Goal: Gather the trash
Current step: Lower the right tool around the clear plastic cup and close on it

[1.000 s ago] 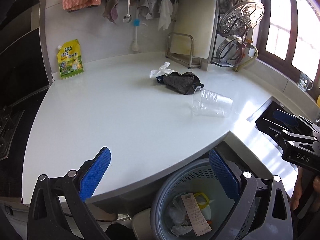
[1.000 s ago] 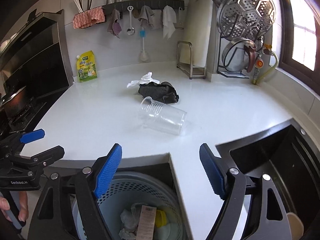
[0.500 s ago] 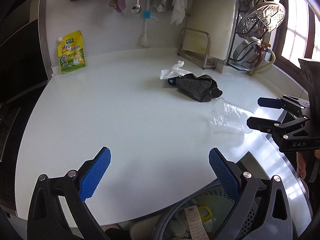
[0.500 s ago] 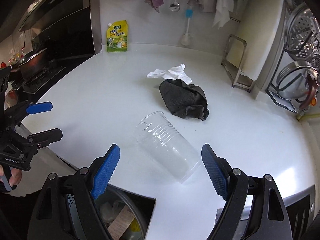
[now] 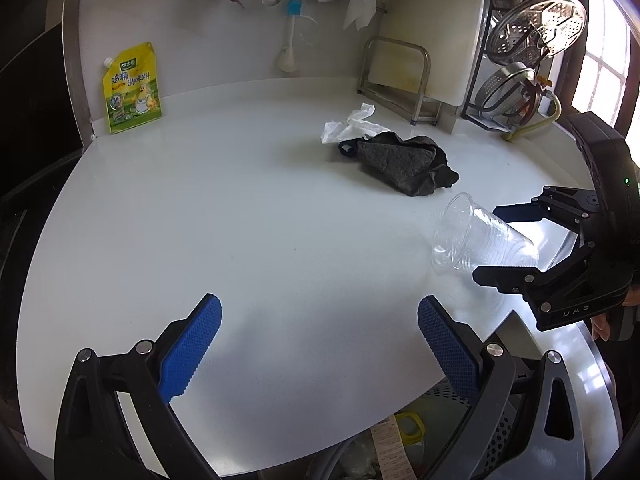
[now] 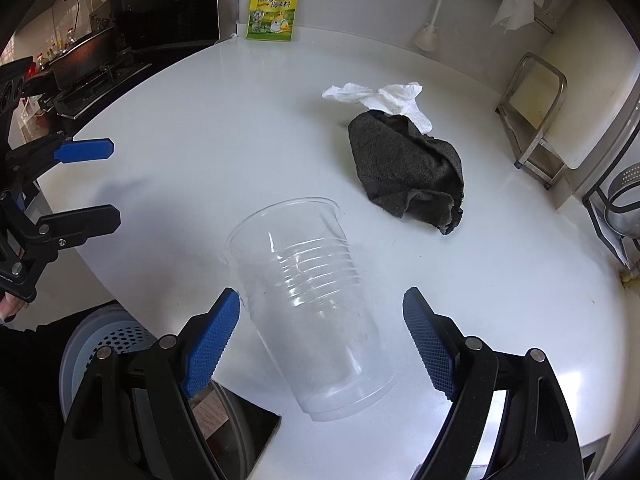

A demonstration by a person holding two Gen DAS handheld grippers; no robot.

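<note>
On the white counter (image 6: 200, 128), a clear cup (image 6: 308, 300) lay sideways between the right gripper's (image 6: 320, 340) released fingers; left gripper (image 5: 318, 344) likewise spread, empty.

Clear ribbed cup (image 6: 308, 300), charcoal cloth (image 6: 408, 168), possibly white tissue (image 6: 384, 98).

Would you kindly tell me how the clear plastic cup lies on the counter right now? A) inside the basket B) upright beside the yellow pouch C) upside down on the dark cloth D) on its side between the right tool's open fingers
D: the clear plastic cup lies on its side on the white counter, between the spread blue pads of the right tool, which do not press on it.
</note>
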